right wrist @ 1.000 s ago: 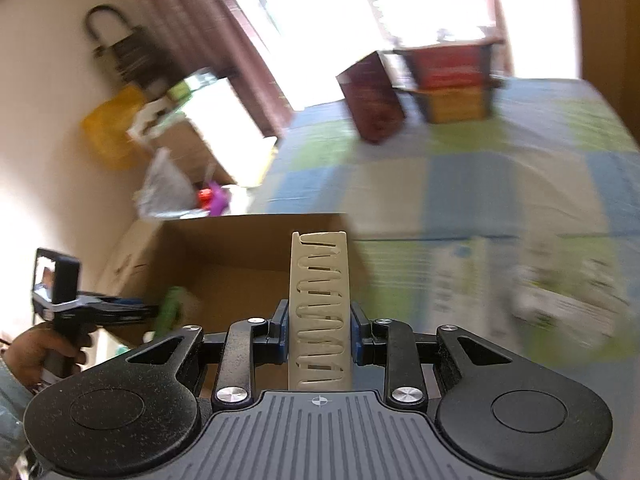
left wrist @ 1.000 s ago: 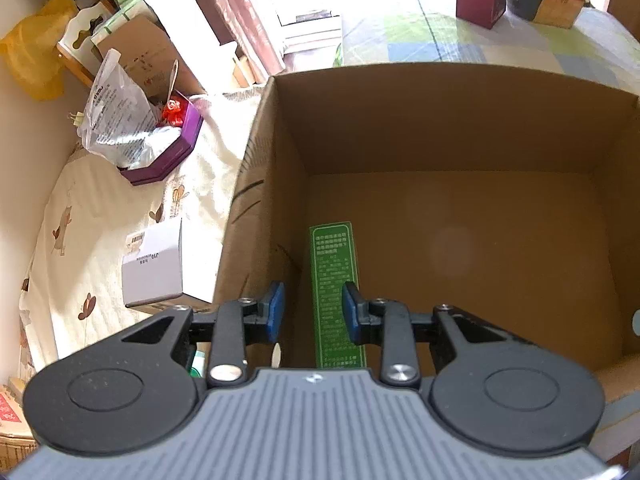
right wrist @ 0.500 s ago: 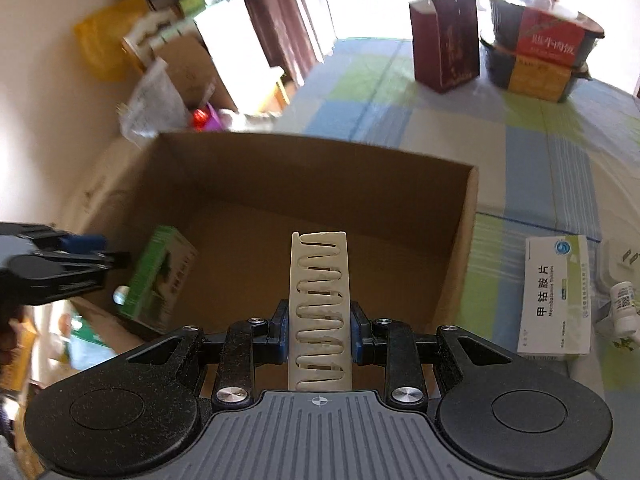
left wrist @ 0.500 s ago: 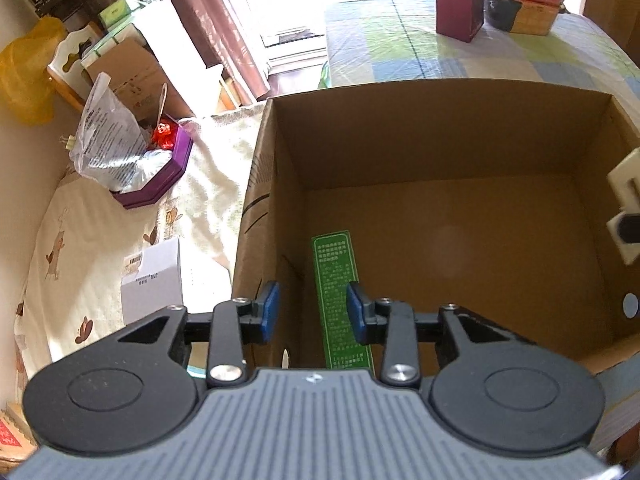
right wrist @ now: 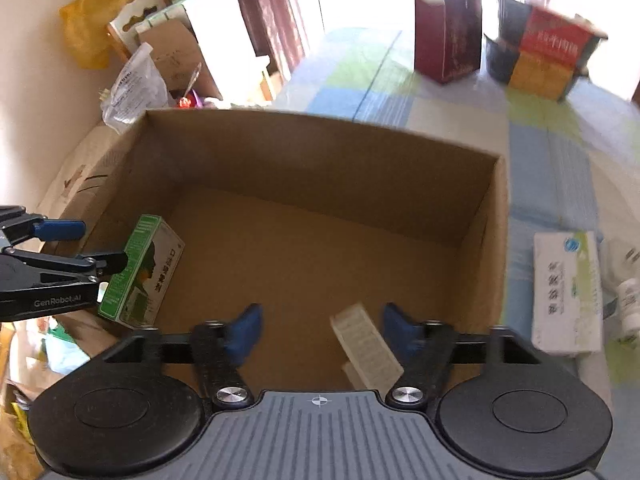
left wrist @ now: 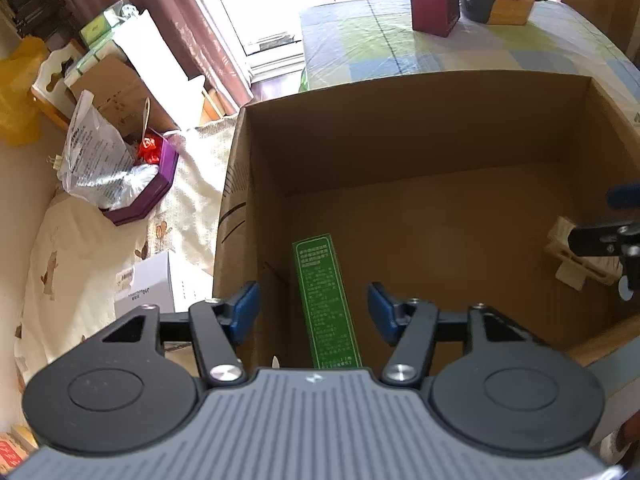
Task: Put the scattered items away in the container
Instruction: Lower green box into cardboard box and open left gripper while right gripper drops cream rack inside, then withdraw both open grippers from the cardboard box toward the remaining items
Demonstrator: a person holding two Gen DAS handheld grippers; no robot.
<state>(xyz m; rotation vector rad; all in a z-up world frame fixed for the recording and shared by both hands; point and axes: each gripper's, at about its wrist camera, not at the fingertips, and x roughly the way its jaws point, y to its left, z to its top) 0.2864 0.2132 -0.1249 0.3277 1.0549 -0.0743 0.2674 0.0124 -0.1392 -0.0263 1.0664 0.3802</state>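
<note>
Left wrist view, box: the cardboard box (left wrist: 420, 152) stands open-topped on the checked tablecloth (left wrist: 400, 40), its floor mostly bare.
Left wrist view, left gripper: the left gripper (left wrist: 314, 310) hangs above the box's near-left corner with its blue pads far apart, wider than half a second ago, and nothing between them.
Left wrist view, green carton: the green carton (left wrist: 326, 300) lies inside the box against its left wall, below the spread fingers and clear of them.
Left wrist view, newcomer: a cream slotted clip (left wrist: 576, 256) shows low at the box's right wall, partly behind the other tool.
Right wrist view, right gripper: the right gripper (right wrist: 322, 328) is over the box's near wall, fingers spread; half a second ago they were clamped on the clip.
Right wrist view, clip: the clip (right wrist: 366, 346) sits tilted just inside the right pad, blurred; whether it has landed on the box floor cannot be told.
Right wrist view, outside the box: a white medicine box (right wrist: 568, 292) and a small white bottle (right wrist: 630, 304) lie on the cloth just right of the box.
Meaning: two items appear delivered and both tools free; those outside the box's right wall seem left to gather.
</note>
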